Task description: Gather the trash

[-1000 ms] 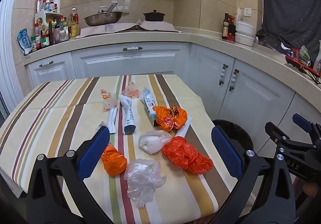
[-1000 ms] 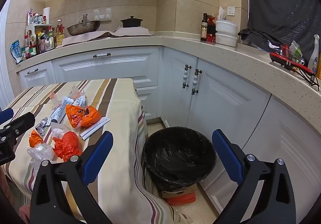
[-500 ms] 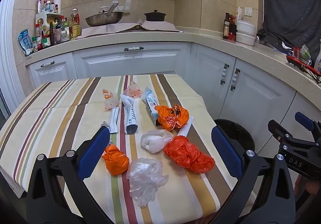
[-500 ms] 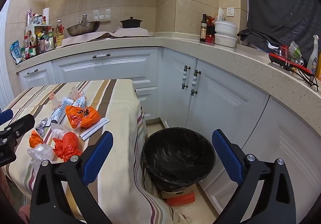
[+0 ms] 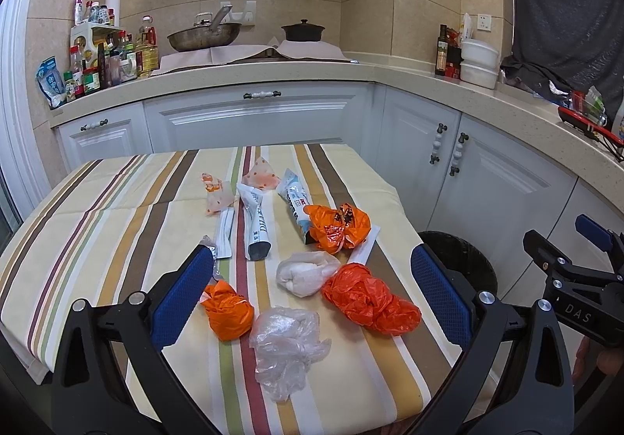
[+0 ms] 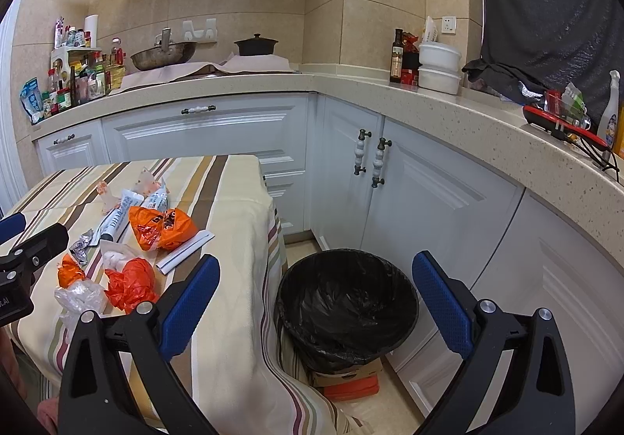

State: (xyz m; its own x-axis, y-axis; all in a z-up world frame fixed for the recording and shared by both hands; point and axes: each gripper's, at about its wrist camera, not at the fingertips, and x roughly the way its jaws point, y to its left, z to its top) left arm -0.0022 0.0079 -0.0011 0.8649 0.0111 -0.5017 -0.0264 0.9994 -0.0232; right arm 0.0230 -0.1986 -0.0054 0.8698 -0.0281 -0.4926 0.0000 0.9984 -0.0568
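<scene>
**Trash ahead of left gripper; bin ahead of right gripper**

Left gripper (image 5: 312,294): jaws spread wide, nothing between the pads. It hovers above the near edge of the striped table (image 5: 97,224). Right gripper (image 6: 316,298): jaws likewise spread and empty, held off the table's right side, looking down on the black-lined bin (image 6: 347,308).

Trash lies in a loose cluster on the table, straight ahead of the left gripper. Nearest row, left to right:
- small orange ball (image 5: 228,312), close to the left pad
- clear crumpled bag (image 5: 290,341), about on the centreline, nearest of all
- long orange bundle (image 5: 370,298), towards the right pad, long axis running from far-left to near-right
- white wad (image 5: 306,271), just behind, touching or nearly touching the long bundle

Farther back: an orange printed bag (image 5: 337,226), two tube wrappers (image 5: 255,220) lying lengthwise away from the camera, and small sachets.

Judgement: the left gripper is the nearer tool to all the trash; the bin sits on the floor to the right of the table, beside its right edge. A pick therefore calls for a forward-and-down reach by the left, then a carry rightwards over the table edge. The clear bag is soft and will likely compress; a low pinch seems safest.
</scene>
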